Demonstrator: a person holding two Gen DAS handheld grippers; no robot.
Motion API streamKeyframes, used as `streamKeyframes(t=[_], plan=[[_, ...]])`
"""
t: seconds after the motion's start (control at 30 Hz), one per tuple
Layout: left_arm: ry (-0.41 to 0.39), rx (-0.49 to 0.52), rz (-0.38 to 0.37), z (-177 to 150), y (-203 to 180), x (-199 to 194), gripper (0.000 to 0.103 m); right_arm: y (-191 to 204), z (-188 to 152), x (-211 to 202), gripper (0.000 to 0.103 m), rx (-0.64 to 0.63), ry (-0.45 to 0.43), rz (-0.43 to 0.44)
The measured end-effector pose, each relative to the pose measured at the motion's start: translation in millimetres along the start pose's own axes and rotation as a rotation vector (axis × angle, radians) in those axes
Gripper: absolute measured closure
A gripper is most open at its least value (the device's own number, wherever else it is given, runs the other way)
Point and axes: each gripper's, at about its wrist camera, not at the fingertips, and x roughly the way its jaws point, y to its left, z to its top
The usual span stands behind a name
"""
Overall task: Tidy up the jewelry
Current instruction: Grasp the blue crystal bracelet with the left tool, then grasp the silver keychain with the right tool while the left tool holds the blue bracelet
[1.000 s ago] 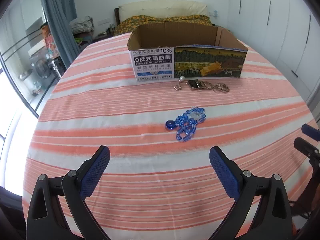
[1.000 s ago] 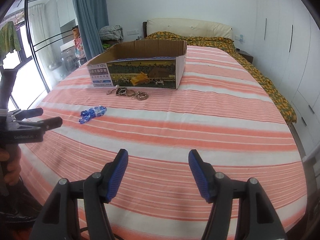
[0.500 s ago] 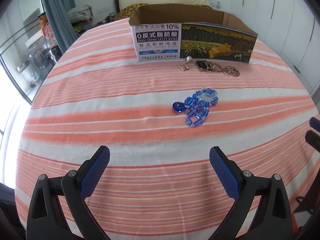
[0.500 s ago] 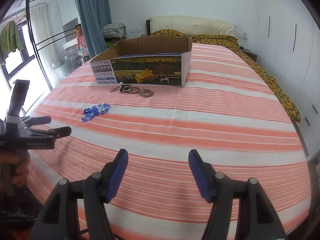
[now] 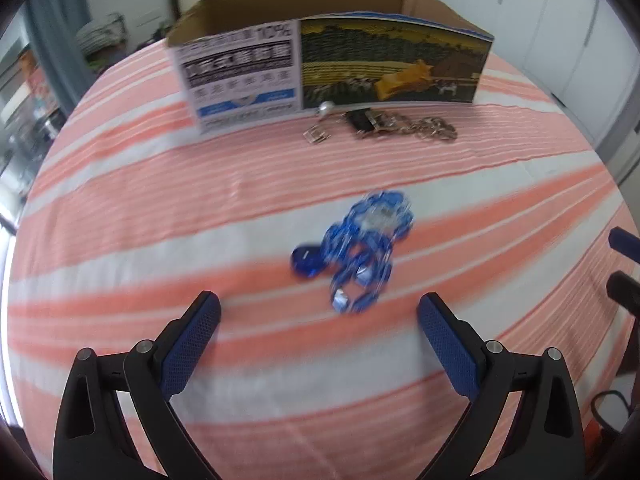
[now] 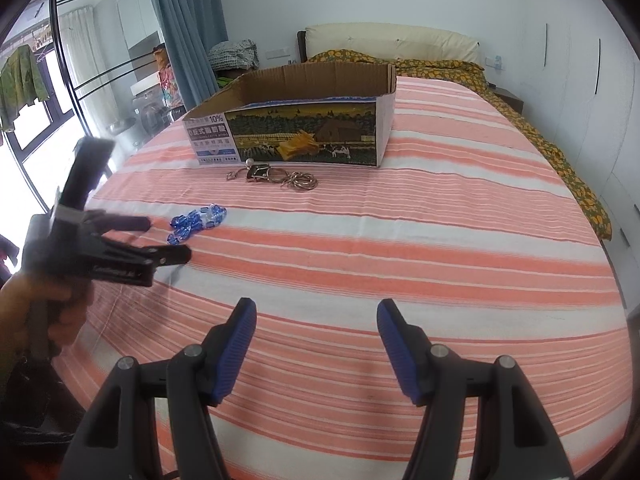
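Both claws are spread wide with nothing between the pads. The left claw is hovering low over the bed, which has an orange-and-white striped sheet on it, and it's pointed right at the blue bead bracelet. The bracelet sits bunched up on a white stripe, just past the fingertips and roughly centred between them, not touching either one. A darker round blue bead sticks out on its left side. That view is pretty motion-blurred, so I can't make out much finer detail on the beads.

Further back, right in front of the open cardboard box, there's a little heap of silver jewelry: metal rings, a clasp-looking piece, something dark and rectangular, and a small pearl-like ball close to the box wall. The box is a cut-down carton with a farm picture and Chinese text on the front. Can't see what's inside it from either camera.

The right claw hangs over the near part of the bed, well away from everything, with plain striped sheet between its blue pads. From there you can see the left claw off to the left, held in a hand, tips close to the bracelet. The silver pieces and box sit beyond. Pillows and a yellow-patterned blanket are at the head of the bed, and a blue curtain hangs by the window.
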Motion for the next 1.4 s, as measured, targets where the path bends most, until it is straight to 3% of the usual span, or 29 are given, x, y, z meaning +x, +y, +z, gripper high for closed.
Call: streamKeyframes(t=[0.1,0.2,0.23,0.27,0.33,0.5,0.63,0.77,0.8,0.87,0.9,0.93,0.97,1.17,1.4], plan=[[-0.017,0.054,-0.03,11.3,-2.1,5.6,0.007,-3.1,2.9,2.3,0.039,0.005,0.006,0.005],[-0.067,0.102,-0.075,15.7,-5.1,2.2,0.035,-6.9,11.9,10.7,0.039,-0.001,0.023,0.011],[-0.077,0.125,-0.087,15.8,-7.2,0.9,0.051,-8.3,19.1,16.3,0.039,-0.004,0.032,0.02],[-0.086,0.144,-0.102,15.5,-9.1,-0.9,0.074,-8.9,23.8,20.7,0.039,-0.006,0.037,0.029],[-0.091,0.14,-0.124,15.0,-9.2,-2.0,0.089,-8.7,39.1,37.3,0.039,-0.026,0.059,0.049],[-0.11,0.051,-0.143,7.5,4.4,-6.4,0.09,2.9,80.4,102.5,0.039,-0.143,0.144,0.058],[-0.115,-0.006,-0.14,2.7,10.9,-10.2,0.09,17.7,103.7,141.9,0.039,-0.224,0.145,0.054],[-0.118,-0.047,-0.151,-0.3,16.4,-12.4,0.09,30.2,112.3,153.7,0.039,-0.3,0.11,0.048],[-0.118,-0.056,-0.154,0.1,17.1,-11.5,0.09,31.8,113.1,154.0,0.046,-0.311,0.105,0.058],[-0.12,-0.067,-0.159,0.2,18.5,-11.6,0.09,33.5,112.7,151.6,0.081,-0.32,0.095,0.073],[-0.12,-0.068,-0.16,-0.3,19.3,-12.0,0.09,34.1,110.9,149.4,0.081,-0.319,0.093,0.078],[-0.121,-0.069,-0.16,-0.3,19.5,-12.0,0.09,34.3,107.8,146.0,0.091,-0.312,0.096,0.085],[-0.122,-0.07,-0.161,-0.2,19.8,-12.1,0.09,33.5,105.9,142.6,0.094,-0.304,0.097,0.089],[-0.129,-0.091,-0.153,2.9,21.4,-12.9,0.093,19.4,88.4,92.0,0.095,-0.179,0.081,0.138],[-0.173,-0.124,-0.165,-4.4,22.3,-34.1,0.093,7.0,77.7,26.8,0.099,-0.077,-0.006,0.149]])
